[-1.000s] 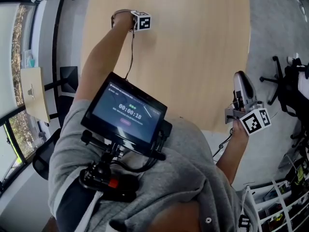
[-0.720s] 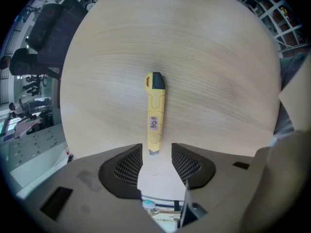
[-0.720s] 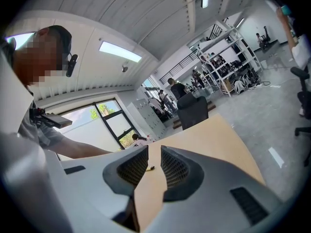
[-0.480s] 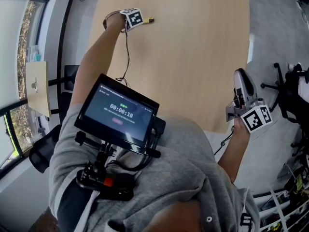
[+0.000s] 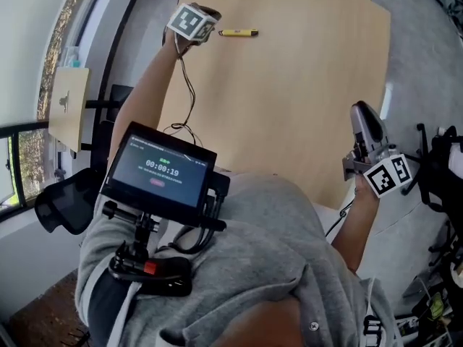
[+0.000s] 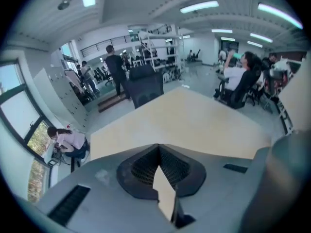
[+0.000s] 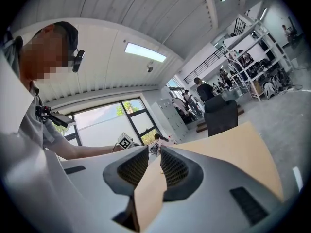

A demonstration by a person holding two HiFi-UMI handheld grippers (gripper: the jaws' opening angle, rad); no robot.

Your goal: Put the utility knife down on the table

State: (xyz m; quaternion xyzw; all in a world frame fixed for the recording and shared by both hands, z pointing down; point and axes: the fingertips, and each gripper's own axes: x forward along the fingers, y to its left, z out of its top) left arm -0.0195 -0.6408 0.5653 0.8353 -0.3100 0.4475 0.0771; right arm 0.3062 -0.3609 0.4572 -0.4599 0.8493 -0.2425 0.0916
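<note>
Utility knife: yellow, lying flat on the table near its far edge, lengthwise along that edge, free of both grippers.
Left gripper: up by the table's far left corner, pointing down at a slant over the wood; jaws together at the tips, nothing between them.
Left marker cube: just left of the knife in the head view, apart from it.
Right gripper: at the table's near right edge, pointing roughly level across the top; jaws a narrow gap apart, nothing between the pads, only pale tabletop showing through.
Right marker cube: beside the holding hand, off the table's edge.
Cable: thin and dark, hanging from the left gripper along the forearm.
Screen: dark tablet on a chest mount, timer digits lit.
Background: black office chair beyond the table, several people farther off in the room.
</note>
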